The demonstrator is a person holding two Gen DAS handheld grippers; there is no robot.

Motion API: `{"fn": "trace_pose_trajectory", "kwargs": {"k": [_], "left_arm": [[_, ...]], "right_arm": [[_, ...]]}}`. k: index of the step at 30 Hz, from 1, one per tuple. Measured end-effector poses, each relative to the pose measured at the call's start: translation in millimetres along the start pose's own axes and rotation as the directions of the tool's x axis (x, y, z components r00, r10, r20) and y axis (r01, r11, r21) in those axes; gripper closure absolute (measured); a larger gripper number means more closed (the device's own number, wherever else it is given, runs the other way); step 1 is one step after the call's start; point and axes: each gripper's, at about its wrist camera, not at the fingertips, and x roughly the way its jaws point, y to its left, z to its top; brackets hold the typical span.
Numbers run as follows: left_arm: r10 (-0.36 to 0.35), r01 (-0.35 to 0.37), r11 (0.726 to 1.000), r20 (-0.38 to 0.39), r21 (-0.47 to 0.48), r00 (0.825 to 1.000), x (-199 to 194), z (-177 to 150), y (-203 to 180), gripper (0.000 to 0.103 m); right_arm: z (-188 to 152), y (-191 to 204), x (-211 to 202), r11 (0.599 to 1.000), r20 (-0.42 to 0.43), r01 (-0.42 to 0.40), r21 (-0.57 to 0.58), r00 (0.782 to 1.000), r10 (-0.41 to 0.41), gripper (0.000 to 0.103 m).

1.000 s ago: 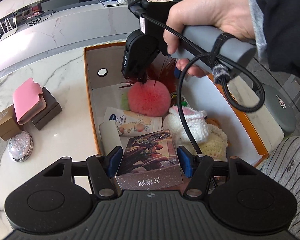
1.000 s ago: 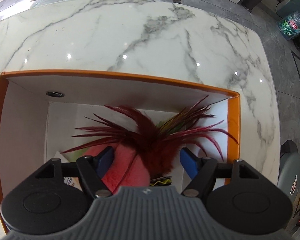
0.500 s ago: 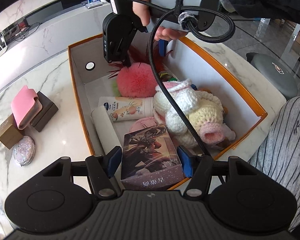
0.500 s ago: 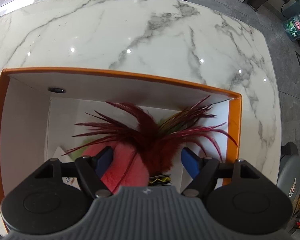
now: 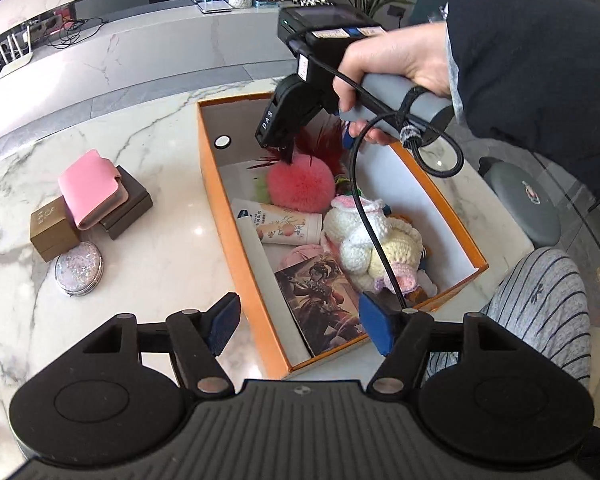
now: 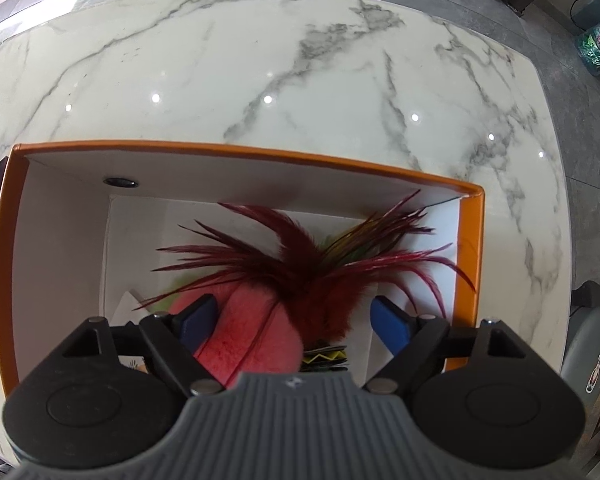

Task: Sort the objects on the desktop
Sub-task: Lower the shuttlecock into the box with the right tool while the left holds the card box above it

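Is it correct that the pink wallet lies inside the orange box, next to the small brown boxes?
Not quite. The pink wallet lies outside the orange box, on the marble table, leaning on the small brown boxes. The left wrist view shows it.

Bright, even daylight fills both views, and small ceiling-light glints dot the glossy marble table [image 6: 260,80]. Focus is sharp. Fisheye curvature bends edges strongly, darkening the corners.
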Motion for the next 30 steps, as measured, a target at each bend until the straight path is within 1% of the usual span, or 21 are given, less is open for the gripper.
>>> {"fn": "trace_pose_trajectory", "kwargs": {"k": [3,5,6,7,8,10,11,13,14,16,17,20,21,24,27,28,30], "left_arm": [[0.004,-0.001,0.998,0.044,-0.065,0.999,-15,-5,13,0.026],[-0.003,0.008,0.997,0.06,-0.083,0.998,-19,-9,18,0.026],[-0.01,0.015,0.996,0.066,-0.09,0.998,-21,-11,20,0.026],[-0.018,0.025,0.995,0.07,-0.098,0.997,-21,-13,22,0.026],[-0.027,0.034,0.994,0.069,-0.102,0.997,-20,-16,24,0.026],[-0.049,0.056,0.993,0.066,-0.108,0.997,-17,-22,28,0.026],[-0.062,0.069,0.991,0.066,-0.113,0.996,-15,-24,31,0.026],[-0.087,0.095,0.987,0.068,-0.128,0.994,-11,-28,37,0.026],[-0.094,0.102,0.985,0.069,-0.138,0.993,-9,-30,40,0.026],[-0.1,0.11,0.982,0.071,-0.151,0.992,-8,-34,43,0.026],[-0.104,0.114,0.981,0.074,-0.155,0.992,-10,-36,45,0.026],[-0.117,0.13,0.977,0.085,-0.168,0.989,-14,-42,49,0.026],[-0.119,0.133,0.976,0.085,-0.172,0.989,-14,-44,50,0.026],[-0.115,0.128,0.974,0.076,-0.189,0.99,-13,-49,56,0.026],[-0.117,0.129,0.971,0.069,-0.201,0.991,-11,-52,59,0.026],[-0.117,0.129,0.971,0.067,-0.203,0.991,-11,-52,60,0.026],[-0.119,0.13,0.971,0.066,-0.199,0.991,-10,-52,59,0.026]], "right_arm": [[2,2,2,1.0,0.003,0.006,0.027,1.0,-0.006,0.015],[4,5,3,0.998,-0.013,-0.014,0.055,1.0,0.015,0.017],[6,5,3,0.997,-0.032,-0.049,0.066,0.998,0.051,0.024],[7,4,2,0.994,-0.045,-0.077,0.079,0.996,0.081,0.03],[9,2,0,0.994,-0.043,-0.066,0.091,0.997,0.07,0.03],[10,-4,-3,0.996,-0.029,0.004,0.094,1.0,-0.001,0.031],[10,-8,-3,0.995,-0.033,0.018,0.099,0.999,-0.014,0.031],[10,-15,-5,0.993,-0.033,0.007,0.116,0.999,-0.003,0.036],[10,-16,-6,0.992,-0.029,0.002,0.124,1.0,0.002,0.036],[11,-17,-5,0.99,-0.019,0.003,0.138,1.0,0.0,0.041],[10,-15,-4,0.99,-0.02,-0.008,0.139,1.0,0.011,0.042],[7,-11,6,0.985,-0.062,-0.075,0.156,0.994,0.085,0.046],[6,-9,9,0.986,-0.066,-0.072,0.152,0.994,0.083,0.046],[5,-11,14,0.987,-0.048,-0.002,0.159,0.999,0.01,0.046],[4,-15,16,0.987,-0.042,-0.006,0.162,0.999,0.013,0.049],[4,-15,15,0.987,-0.037,-0.002,0.162,0.999,0.008,0.052],[4,-15,13,0.987,-0.024,0.013,0.16,1.0,-0.01,0.054]]}}
